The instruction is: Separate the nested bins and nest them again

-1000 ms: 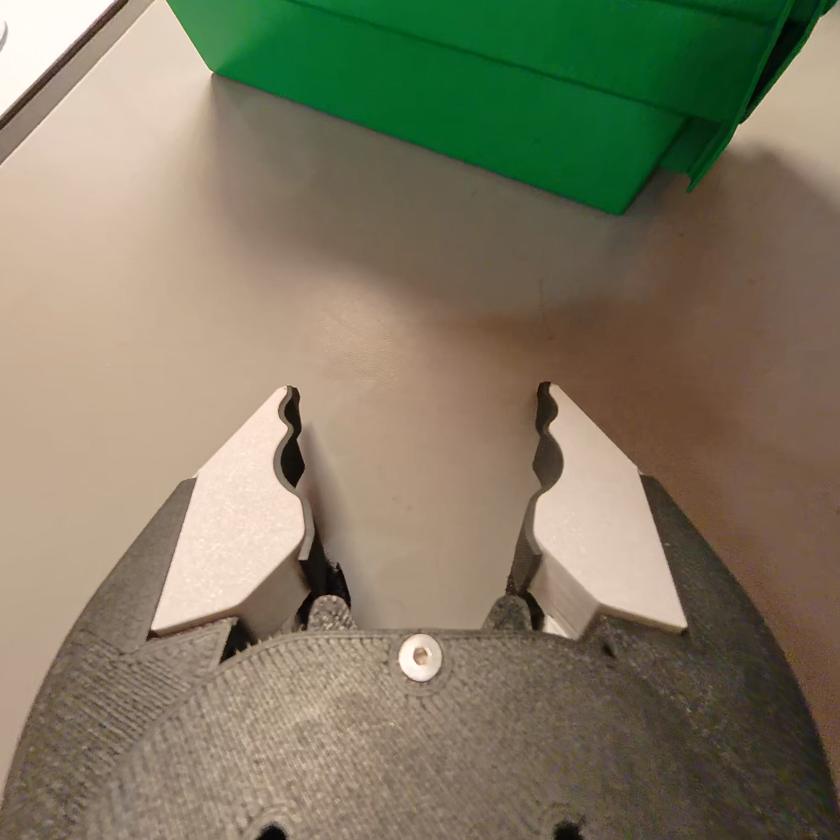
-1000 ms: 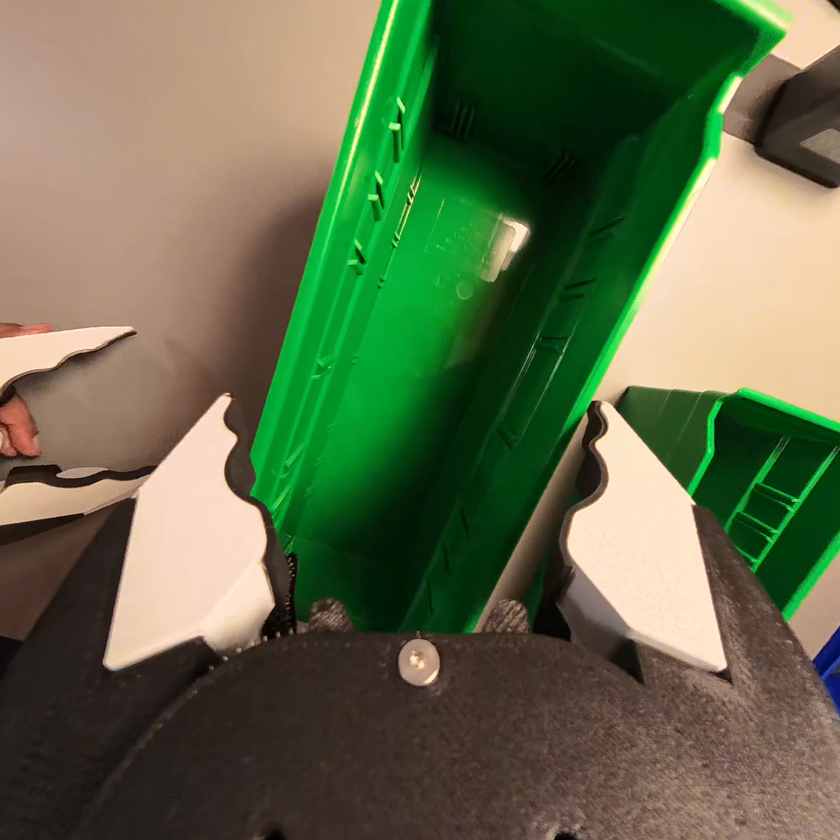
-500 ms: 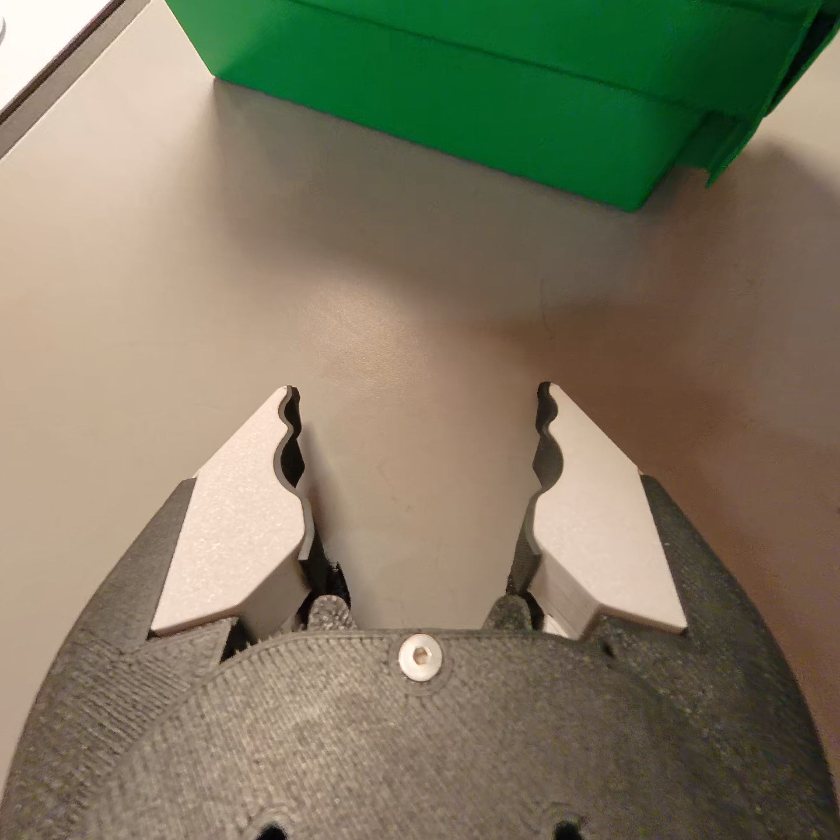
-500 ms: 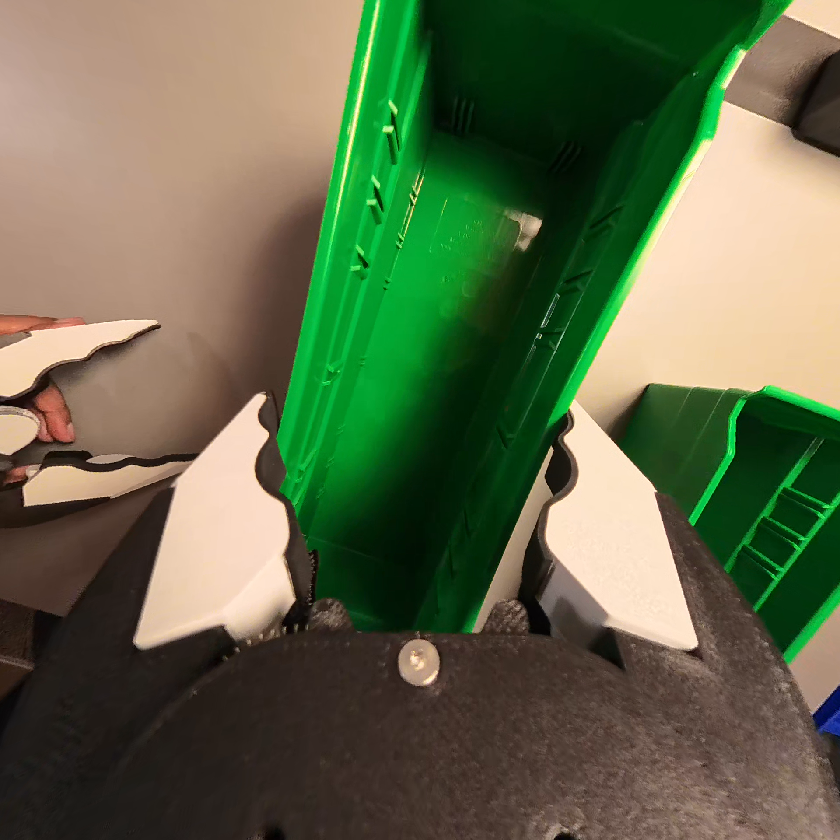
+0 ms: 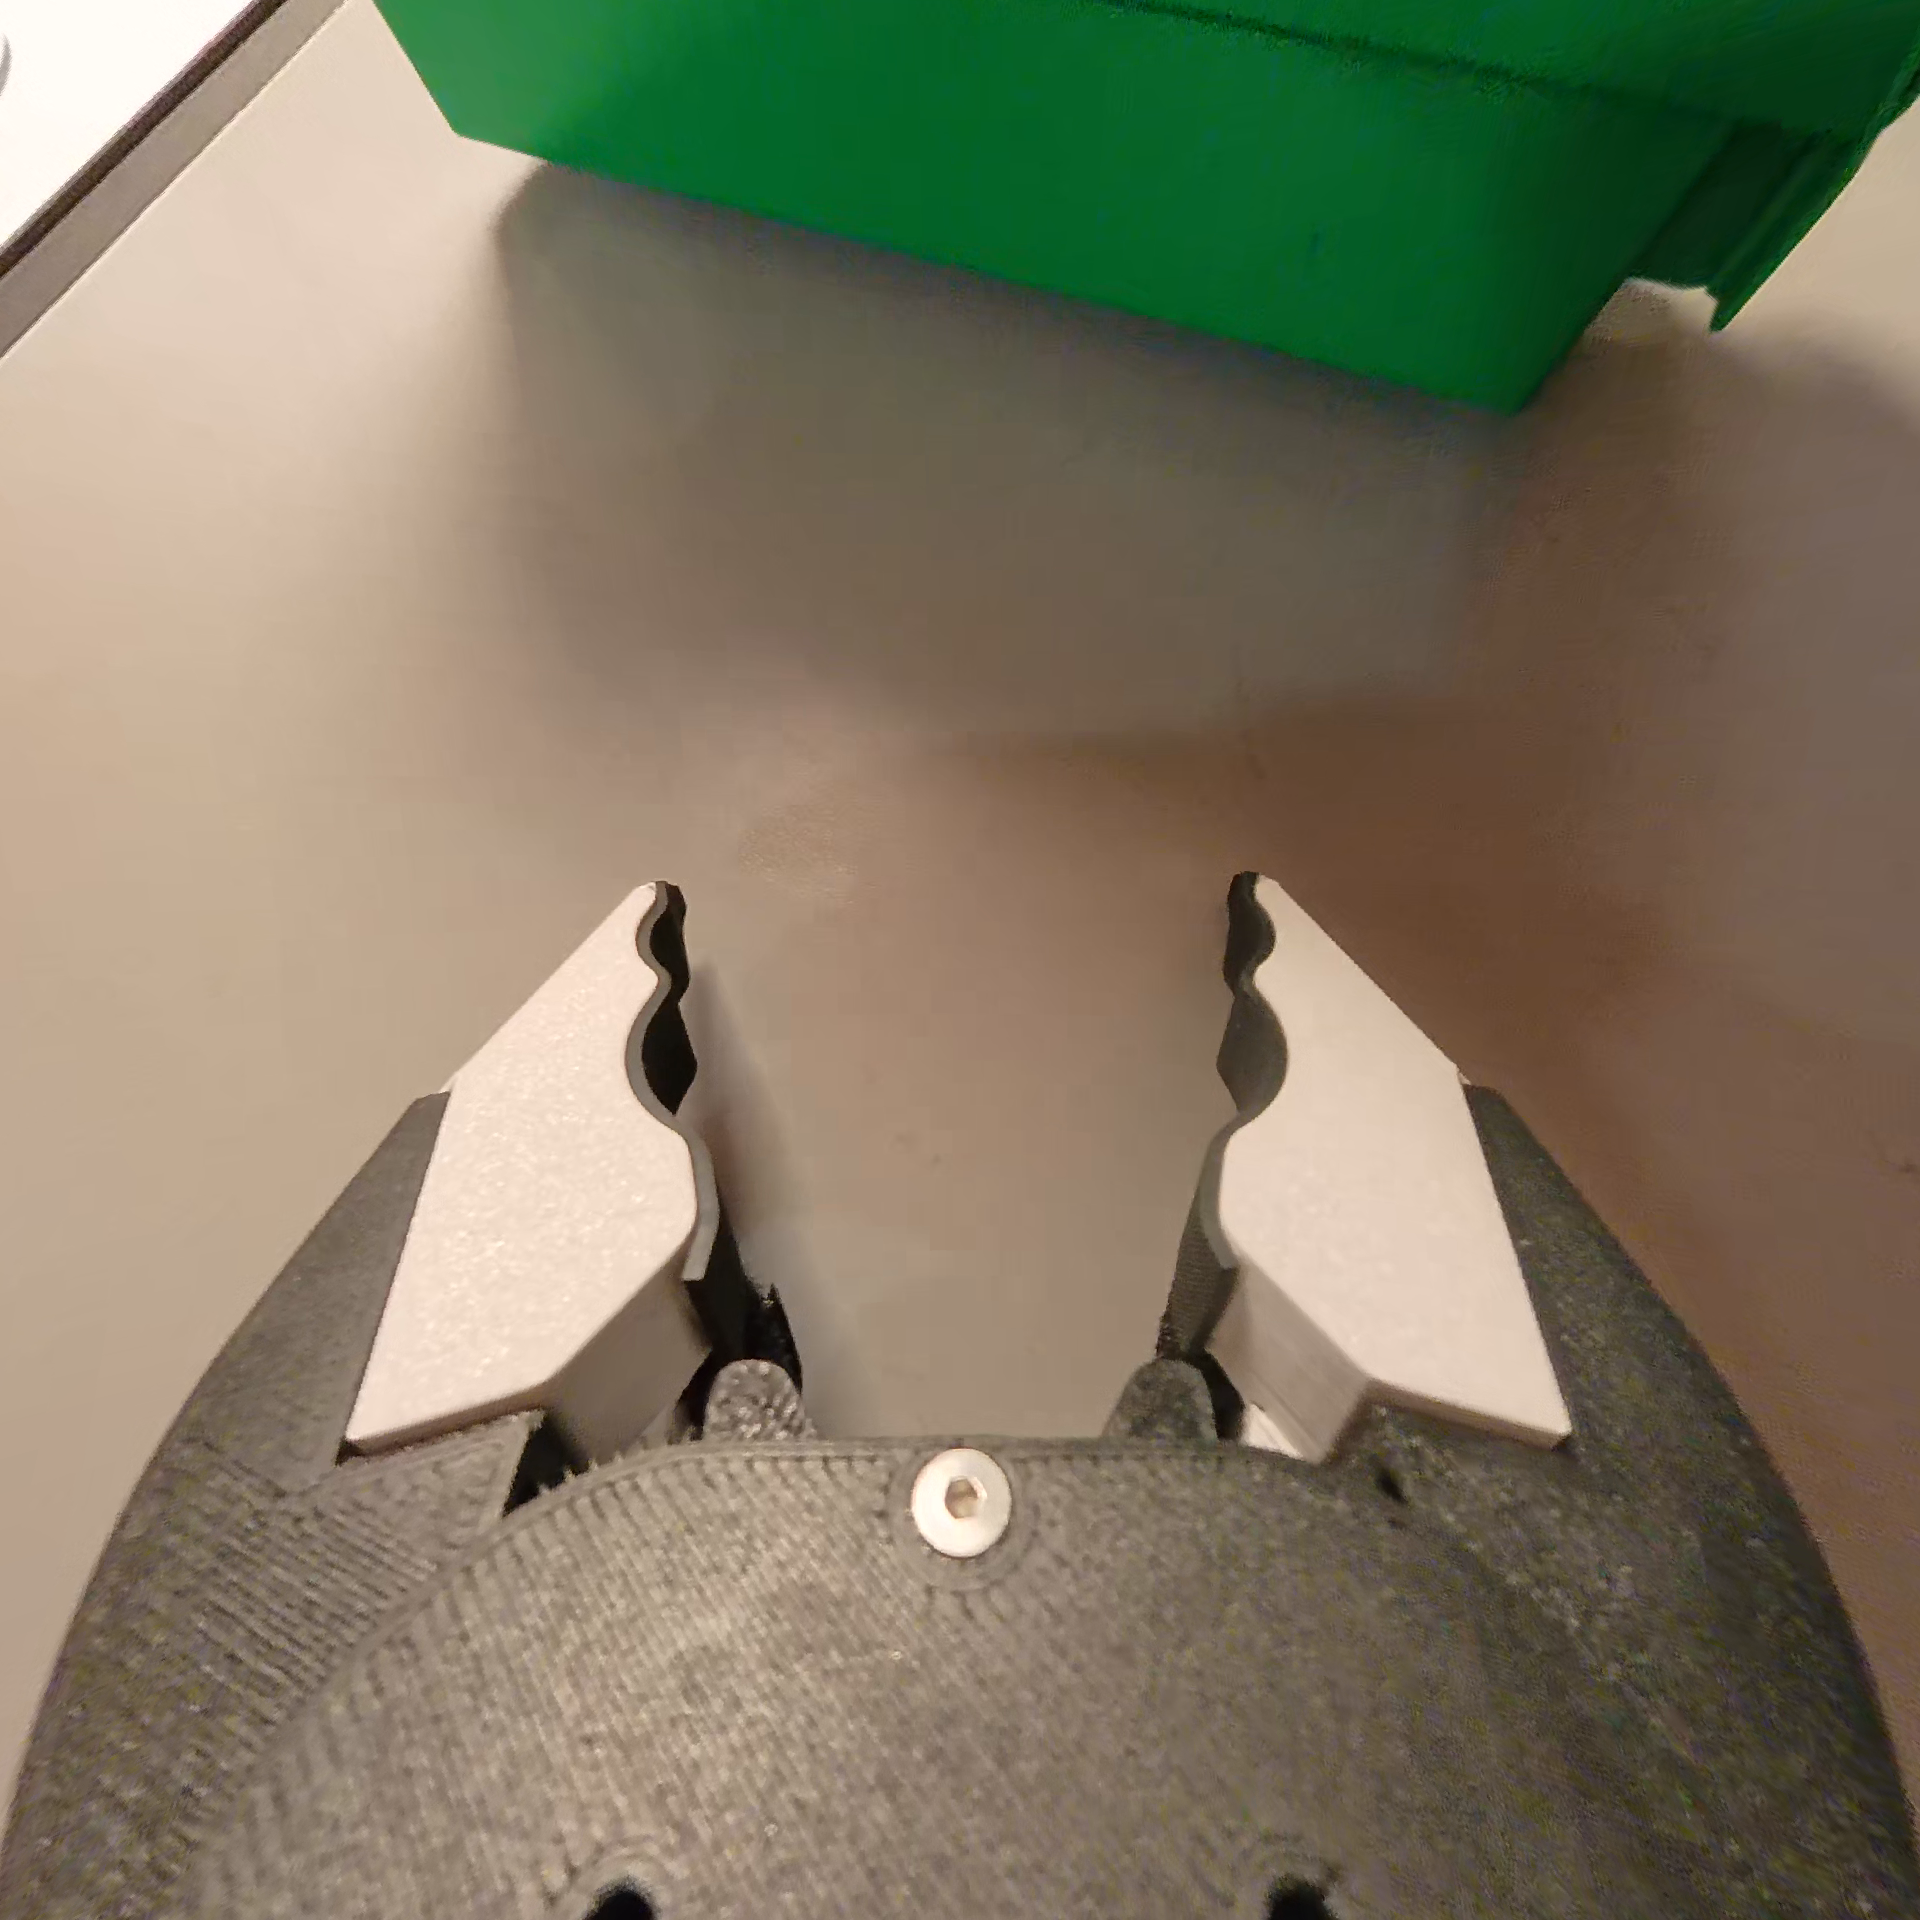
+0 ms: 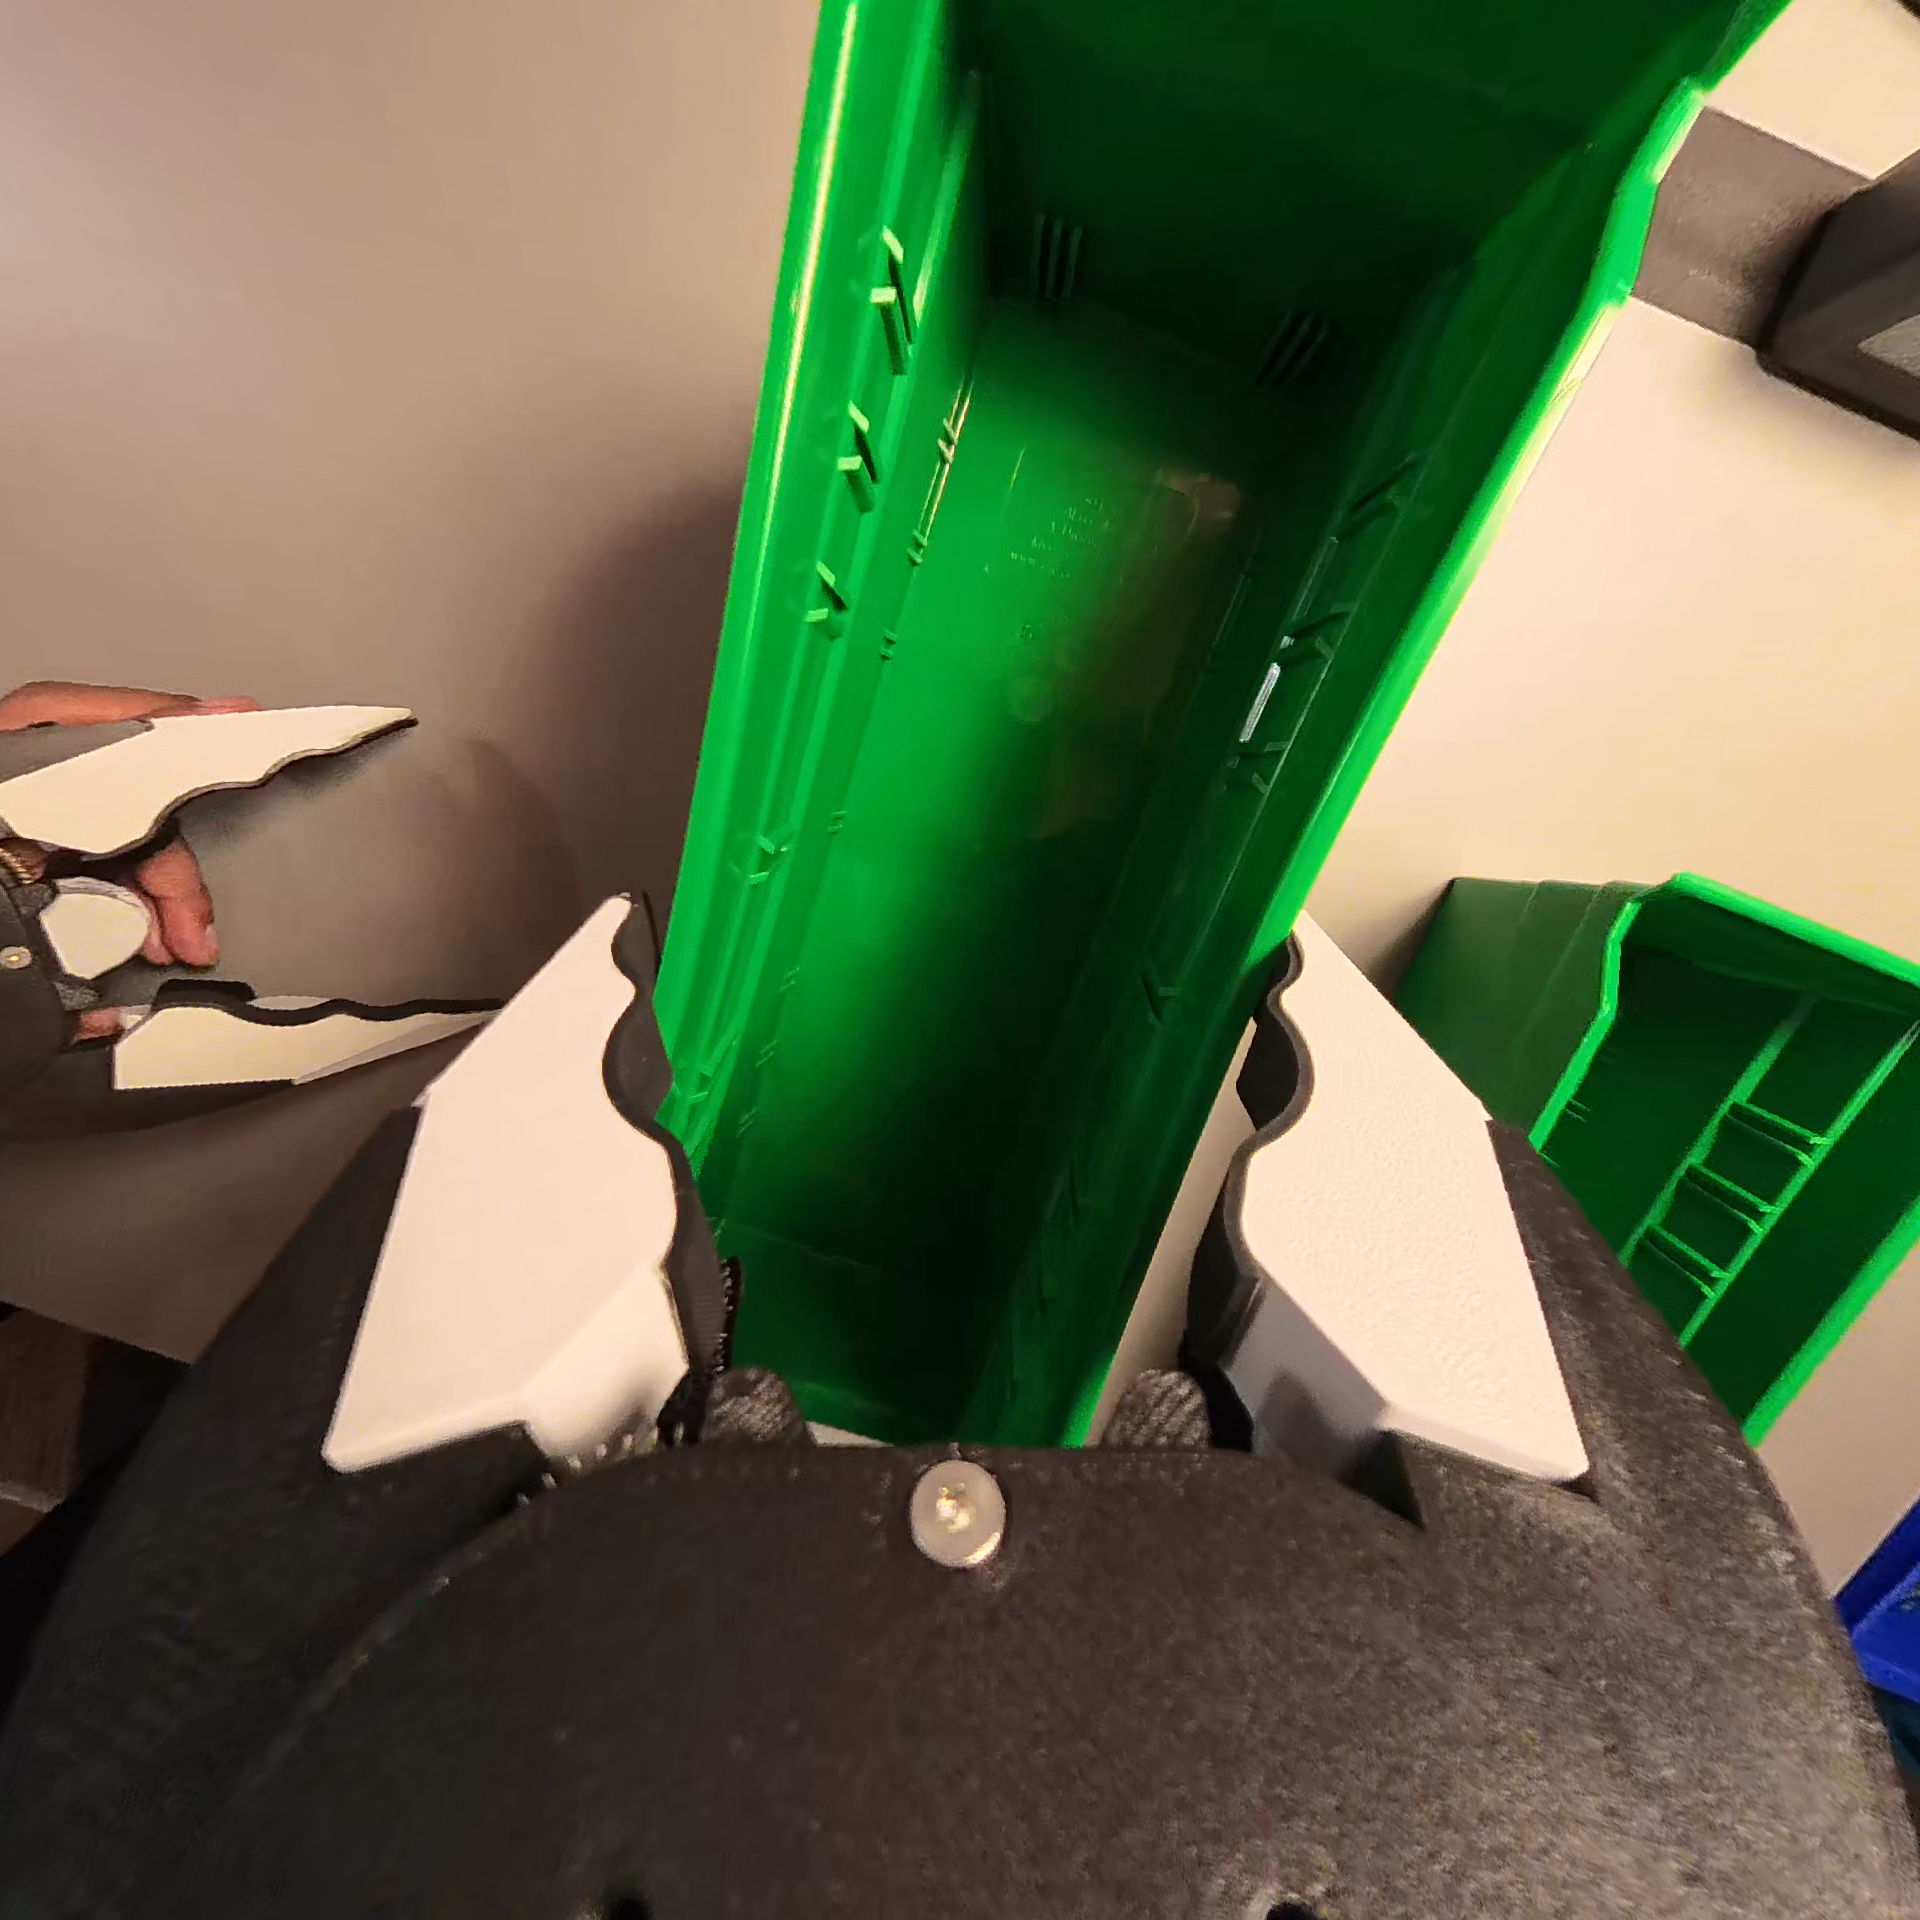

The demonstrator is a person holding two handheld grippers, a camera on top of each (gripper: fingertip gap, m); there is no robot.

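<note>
Between right hand-held gripper (image 6: 956, 925) pads, long green bin (image 6: 1091, 675) gripped by both walls; left hand-held gripper (image 5: 956, 894) wide over table (image 5: 312, 623).

Bright green bin (image 6: 1039, 727), beige table (image 5: 520, 623), white fingers (image 6: 520, 1143) with black pads (image 6: 634, 1049)

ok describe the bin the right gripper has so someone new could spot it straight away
Start at the right gripper low in its wrist view: the long bright green bin runs up from between its fingers, which close on its two side walls. Unlike the second green bin, off right on the table, it sits between fingers.
</note>
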